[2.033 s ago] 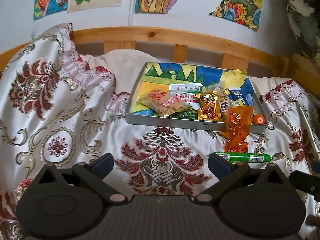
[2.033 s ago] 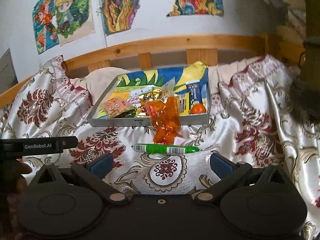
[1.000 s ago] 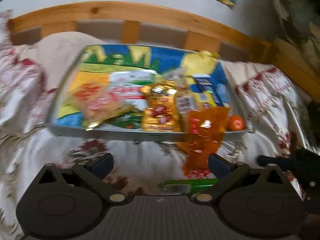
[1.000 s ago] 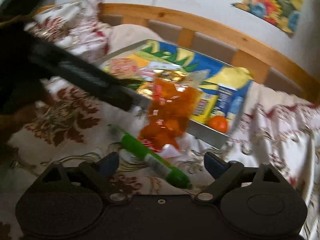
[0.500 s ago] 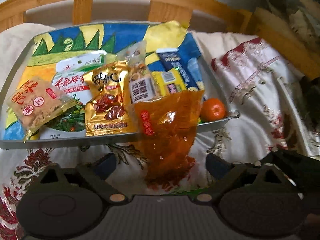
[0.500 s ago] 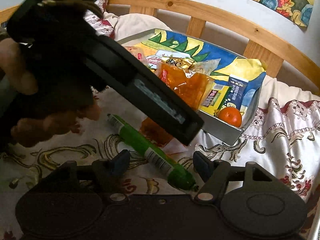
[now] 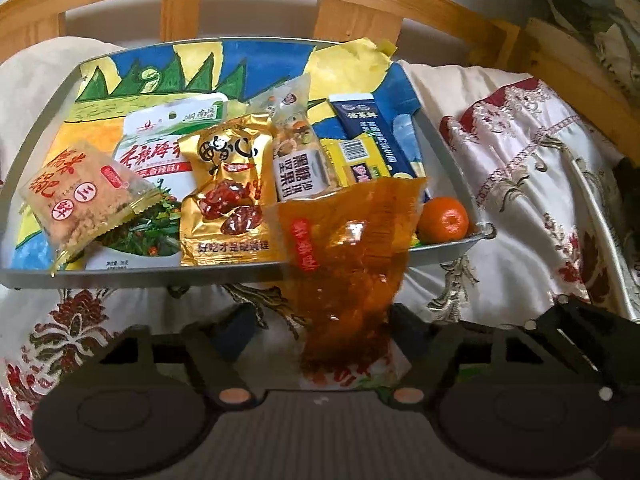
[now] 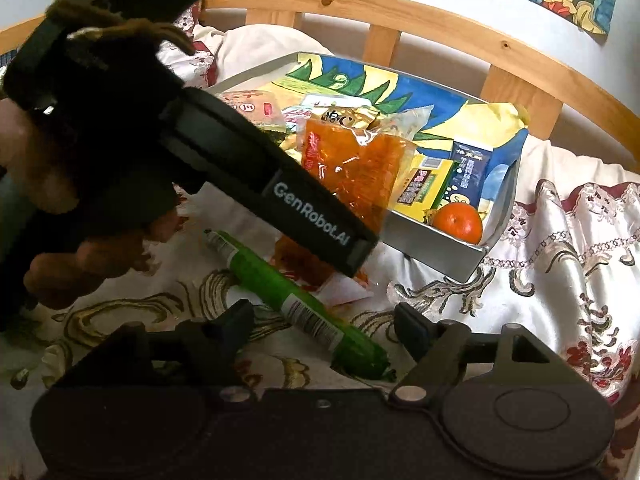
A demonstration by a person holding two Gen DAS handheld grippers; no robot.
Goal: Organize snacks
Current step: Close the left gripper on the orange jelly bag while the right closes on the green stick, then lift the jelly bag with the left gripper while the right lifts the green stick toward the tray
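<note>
A grey tray (image 7: 144, 271) lined with a painted sheet holds several snack packs and a small orange (image 7: 443, 219). An orange translucent snack bag (image 7: 352, 264) hangs over the tray's front rim onto the bedspread. My left gripper (image 7: 320, 330) is open, its fingers on either side of the bag's lower end. In the right wrist view the bag (image 8: 356, 168) is partly behind the left gripper's body. A green sausage stick (image 8: 296, 304) lies on the bedspread. My right gripper (image 8: 324, 326) is open around its near end.
A floral satin bedspread (image 7: 532, 184) covers the bed. A wooden slatted headboard (image 7: 248, 4) runs behind the tray. The left gripper's body and the hand holding it (image 8: 96, 168) fill the left of the right wrist view.
Both grippers moved forward and down: the left up to the orange bag, the right up to the green stick. Both sets of fingers have narrowed somewhat.
</note>
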